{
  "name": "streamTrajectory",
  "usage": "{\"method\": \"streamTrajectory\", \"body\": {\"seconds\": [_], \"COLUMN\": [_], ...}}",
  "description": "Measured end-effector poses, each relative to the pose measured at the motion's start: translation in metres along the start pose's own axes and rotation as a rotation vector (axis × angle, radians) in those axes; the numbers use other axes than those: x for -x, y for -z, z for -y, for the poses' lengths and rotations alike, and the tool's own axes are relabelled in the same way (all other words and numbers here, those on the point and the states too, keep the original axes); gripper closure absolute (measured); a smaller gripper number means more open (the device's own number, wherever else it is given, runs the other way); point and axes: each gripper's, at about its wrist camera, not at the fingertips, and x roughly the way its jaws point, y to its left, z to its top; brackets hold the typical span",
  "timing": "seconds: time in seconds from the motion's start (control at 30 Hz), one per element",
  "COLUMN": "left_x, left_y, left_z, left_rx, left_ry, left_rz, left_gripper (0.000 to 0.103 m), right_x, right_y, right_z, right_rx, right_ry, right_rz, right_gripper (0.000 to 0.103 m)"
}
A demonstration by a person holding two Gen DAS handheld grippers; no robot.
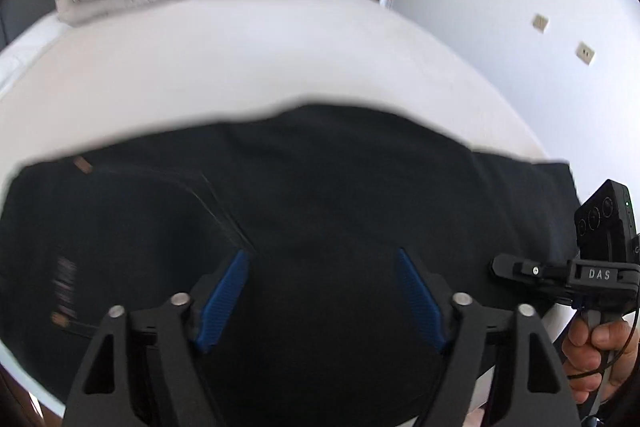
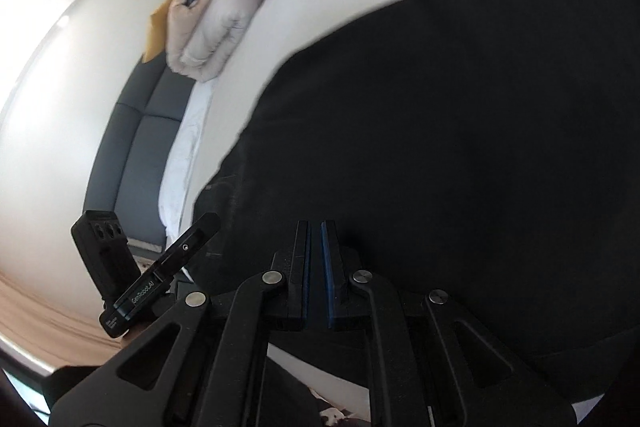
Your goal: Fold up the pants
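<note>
The left gripper (image 1: 322, 301) fills the lower centre of its view, blue-padded fingers (image 1: 224, 301) spread wide. The right gripper (image 2: 316, 275), low in its frame, has fingers nearly together. A hand (image 1: 600, 351) grips its handle at lower right.

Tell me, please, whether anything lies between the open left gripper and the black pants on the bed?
Nothing visible does. The left gripper hangs open directly over the black pants, with only dark cloth showing between its blue pads.
</note>
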Motion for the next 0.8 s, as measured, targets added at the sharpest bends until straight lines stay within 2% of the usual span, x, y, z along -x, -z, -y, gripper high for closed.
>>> {"method": "streamTrajectory", "body": {"seconds": [0.03, 0.07, 0.13, 0.17, 0.2, 0.23, 0.3, 0.33, 0.4, 0.43, 0.47, 0.5, 0.53, 0.6, 0.63, 0.7, 0.77, 0.8], "left_x": [-0.009, -0.009, -0.004, -0.002, 0.001, 0.0, 0.005, 0.007, 0.013, 0.017, 0.02, 0.024, 0.029, 0.044, 0.053, 0.066, 0.067, 0.061], "left_y": [0.009, 0.016, 0.021, 0.021, 0.02, 0.018, 0.023, 0.023, 0.026, 0.027, 0.028, 0.026, 0.025, 0.024, 0.021, 0.011, -0.009, -0.022], "left_z": [0.001, 0.003, 0.002, -0.002, -0.007, -0.018, -0.042, -0.054, -0.078, -0.085, -0.089, -0.093, -0.099, -0.111, -0.118, -0.119, -0.107, -0.099], "left_rx": [0.0, -0.026, -0.044, -0.042, -0.035, -0.017, 0.046, 0.076, 0.137, 0.15, 0.145, 0.135, 0.136, 0.153, 0.152, 0.142, 0.131, 0.121], "left_ry": [-0.017, -0.036, -0.044, -0.041, -0.038, -0.032, -0.016, -0.011, 0.071, 0.078, 0.059, 0.015, -0.003, -0.016, -0.025, -0.032, 0.009, 0.031], "left_rz": [-0.004, 0.032, 0.045, 0.044, 0.041, 0.04, 0.036, 0.035, 0.036, 0.041, 0.044, 0.044, 0.048, 0.074, 0.09, 0.116, 0.142, 0.145], "left_gripper": [0.032, 0.033, 0.033, 0.038, 0.05, 0.058, 0.096, 0.101, 0.098, 0.098, 0.098, 0.099, 0.099, 0.099, 0.099, 0.099, 0.099, 0.099], "right_x": [-0.002, 0.006, 0.025, 0.045, 0.062, 0.079, 0.104, 0.115, 0.15, 0.16, 0.168, 0.176, 0.187, 0.207, 0.214, 0.216, 0.194, 0.174], "right_y": [0.007, 0.002, -0.01, -0.019, -0.032, -0.042, -0.053, -0.058, -0.065, -0.069, -0.073, -0.076, -0.079, -0.084, -0.087, -0.095, -0.109, -0.122], "right_z": [0.014, 0.023, 0.035, 0.055, 0.077, 0.094, 0.115, 0.122, 0.142, 0.15, 0.157, 0.158, 0.157, 0.163, 0.165, 0.144, 0.11, 0.09], "right_rx": [-0.032, -0.042, -0.041, -0.068, -0.115, -0.158, -0.205, -0.212, -0.224, -0.244, -0.267, -0.269, -0.265, -0.34, -0.371, -0.319, -0.237, -0.194], "right_ry": [-0.045, -0.063, 0.003, 0.011, 0.008, 0.01, 0.038, 0.05, 0.11, 0.104, 0.089, 0.115, 0.183, 0.26, 0.262, 0.267, 0.222, 0.168], "right_rz": [0.019, 0.057, 0.135, 0.172, 0.218, 0.262, 0.345, 0.383, 0.467, 0.5, 0.525, 0.555, 0.6, 0.658, 0.68, 0.711, 0.688, 0.643], "right_gripper": [0.103, 0.103, 0.103, 0.103, 0.103, 0.103, 0.103, 0.103, 0.103, 0.103, 0.103, 0.103, 0.103, 0.103, 0.103, 0.103, 0.103, 0.103]}}
